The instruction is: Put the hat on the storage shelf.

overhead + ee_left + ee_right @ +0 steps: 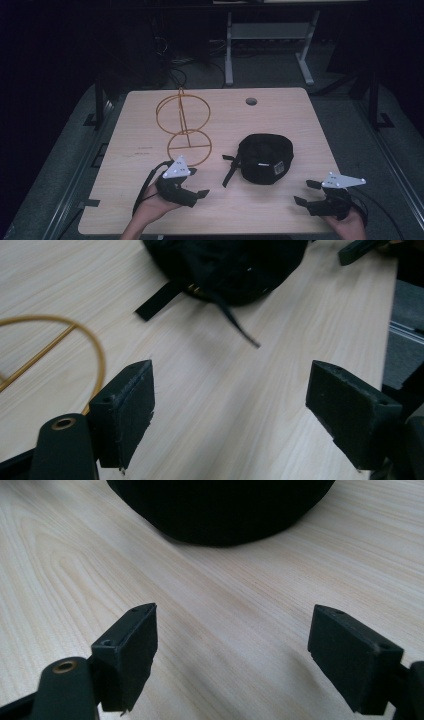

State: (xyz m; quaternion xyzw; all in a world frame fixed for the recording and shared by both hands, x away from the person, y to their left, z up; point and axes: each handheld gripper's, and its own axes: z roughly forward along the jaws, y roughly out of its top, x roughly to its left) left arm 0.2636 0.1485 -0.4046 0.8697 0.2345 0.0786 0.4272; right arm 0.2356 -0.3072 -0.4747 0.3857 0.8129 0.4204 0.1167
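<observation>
Two grippers: left gripper (pixel 192 192) and right gripper (pixel 306 192), each with jaws spread wide, holding nothing.
Cap: black cap (pixel 264 158) lies flat on the table (pixel 280 107), between both grippers and a little beyond them, untouched.
Stand: gold wire stand (pixel 184 127) is upright, left of the cap, nothing on it.
Progress: judged barely begun; grasping the cap and likely placing it on the stand remain.

On the tabletop (pixel 280 210) a cap (pixel 264 157) lies right of centre, its strap (pixel 231 170) trailing off to the left. A wire stand (pixel 184 127) rises to the cap's left and farther back. The left gripper (pixel 192 187) sits before the stand, the right gripper (pixel 306 192) before and right of the cap, each apart from it.
</observation>
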